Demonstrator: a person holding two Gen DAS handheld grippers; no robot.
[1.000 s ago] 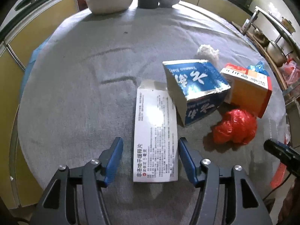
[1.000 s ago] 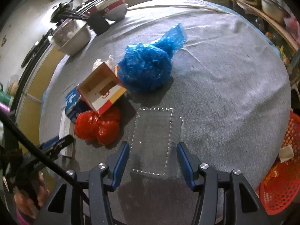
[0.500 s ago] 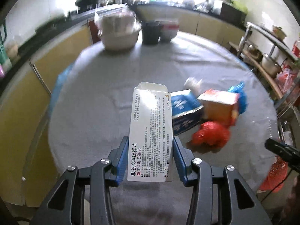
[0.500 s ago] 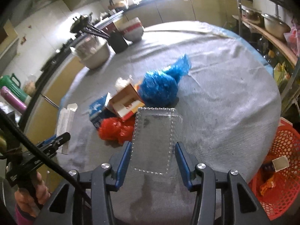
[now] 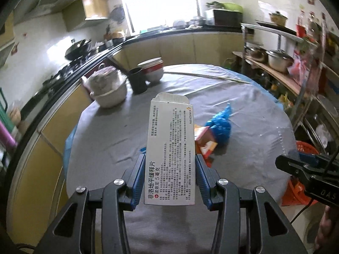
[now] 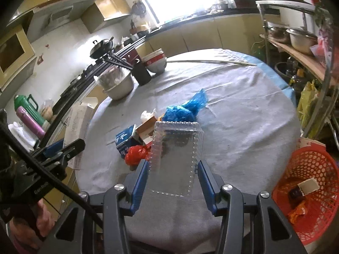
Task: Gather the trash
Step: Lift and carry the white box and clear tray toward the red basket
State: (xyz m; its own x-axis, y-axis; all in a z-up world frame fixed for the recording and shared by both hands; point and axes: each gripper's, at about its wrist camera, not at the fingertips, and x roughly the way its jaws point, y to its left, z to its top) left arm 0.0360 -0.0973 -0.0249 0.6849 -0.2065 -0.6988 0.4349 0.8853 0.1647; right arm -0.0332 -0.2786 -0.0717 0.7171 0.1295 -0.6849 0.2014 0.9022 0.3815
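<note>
Above the round table's (image 6: 243,110) near edge: left gripper (image 5: 170,177) clamped on white medicine box (image 5: 170,148), right gripper (image 6: 172,177) on clear plastic tray (image 6: 175,158). Mid-table, 2 bags, 2 cartons. Only in right view: red basket (image 6: 313,165) off table's right edge.

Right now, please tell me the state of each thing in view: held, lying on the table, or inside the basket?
Left gripper: shut on white medicine box, lifted.
Right gripper: shut on clear plastic tray, lifted.
Blue bag: knotted, on table.
Red bag: crumpled, on table.
Blue carton: on table.
Red basket: holds some trash.
</note>
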